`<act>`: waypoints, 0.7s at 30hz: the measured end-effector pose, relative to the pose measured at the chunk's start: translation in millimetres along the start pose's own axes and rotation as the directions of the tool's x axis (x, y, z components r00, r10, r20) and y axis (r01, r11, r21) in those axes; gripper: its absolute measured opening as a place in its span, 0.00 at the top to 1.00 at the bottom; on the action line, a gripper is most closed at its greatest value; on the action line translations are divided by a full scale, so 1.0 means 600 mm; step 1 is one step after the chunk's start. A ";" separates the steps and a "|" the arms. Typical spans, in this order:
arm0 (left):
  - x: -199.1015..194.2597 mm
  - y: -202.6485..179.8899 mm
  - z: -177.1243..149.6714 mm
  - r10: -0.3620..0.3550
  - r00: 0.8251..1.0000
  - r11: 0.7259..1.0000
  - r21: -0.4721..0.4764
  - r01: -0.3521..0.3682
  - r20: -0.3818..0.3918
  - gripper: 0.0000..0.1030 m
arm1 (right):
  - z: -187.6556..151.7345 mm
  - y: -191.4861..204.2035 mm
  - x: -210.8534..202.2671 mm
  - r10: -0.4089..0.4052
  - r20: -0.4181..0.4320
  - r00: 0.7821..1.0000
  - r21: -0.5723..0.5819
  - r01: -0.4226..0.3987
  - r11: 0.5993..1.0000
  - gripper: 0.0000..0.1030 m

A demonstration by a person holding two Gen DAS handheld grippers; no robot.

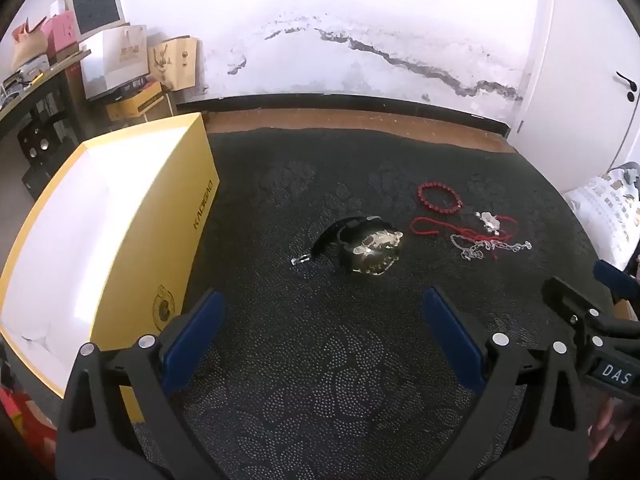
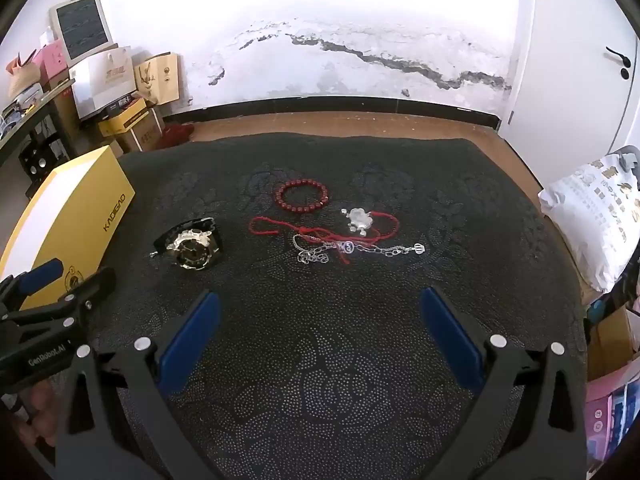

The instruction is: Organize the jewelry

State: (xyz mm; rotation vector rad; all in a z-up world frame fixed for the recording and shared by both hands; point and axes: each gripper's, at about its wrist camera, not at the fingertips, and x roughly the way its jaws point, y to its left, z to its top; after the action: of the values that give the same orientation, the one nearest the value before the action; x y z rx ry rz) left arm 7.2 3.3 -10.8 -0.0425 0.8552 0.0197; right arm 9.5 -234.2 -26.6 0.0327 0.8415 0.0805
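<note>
A black-strapped watch (image 1: 366, 246) (image 2: 192, 246) with a shiny metal face lies on the dark patterned cloth (image 1: 320, 360) (image 2: 320, 340). Right of it lie a red bead bracelet (image 1: 438, 196) (image 2: 301, 196), a red cord with a silver pendant (image 1: 490, 220) (image 2: 360, 218), and a silver chain (image 1: 492, 246) (image 2: 360, 250). An open yellow box (image 1: 172, 216) (image 2: 80, 216) with a white inside stands at the left. My left gripper (image 1: 322, 316) hovers open just short of the watch, nothing between its blue fingers. My right gripper (image 2: 320, 316) is open short of the chains, holding nothing.
Beyond the cloth a strip of wooden floor (image 1: 360, 120) runs to a cracked white wall. Boxes and bags (image 1: 132, 64) are stacked at the far left. A white printed bag (image 2: 592, 216) sits at the right edge, next to a white door (image 2: 580, 60).
</note>
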 end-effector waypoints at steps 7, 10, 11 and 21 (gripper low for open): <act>-0.003 -0.003 0.000 -0.001 1.000 1.000 -0.002 0.001 -0.002 0.06 | 0.001 -0.003 -0.002 -0.004 -0.002 1.000 0.006 0.004 1.000 0.06; -0.003 -0.006 0.001 -0.002 1.000 1.000 0.005 0.002 -0.003 0.06 | 0.003 -0.004 0.002 -0.005 -0.005 1.000 0.003 0.005 1.000 0.06; -0.004 -0.006 0.000 -0.002 1.000 1.000 0.006 0.002 -0.002 0.06 | 0.002 -0.004 0.003 -0.005 -0.004 1.000 0.003 0.005 1.000 0.06; -0.005 -0.008 0.005 -0.002 1.000 1.000 0.001 0.002 -0.005 0.06 | 0.001 -0.003 0.004 -0.006 0.001 1.000 0.005 0.006 1.000 0.06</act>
State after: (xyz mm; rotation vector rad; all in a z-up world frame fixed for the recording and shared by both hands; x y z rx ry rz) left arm 7.4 -1.3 -6.6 -0.0424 0.8600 0.0170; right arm 12.0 -235.9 -28.1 0.0347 0.8411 0.0723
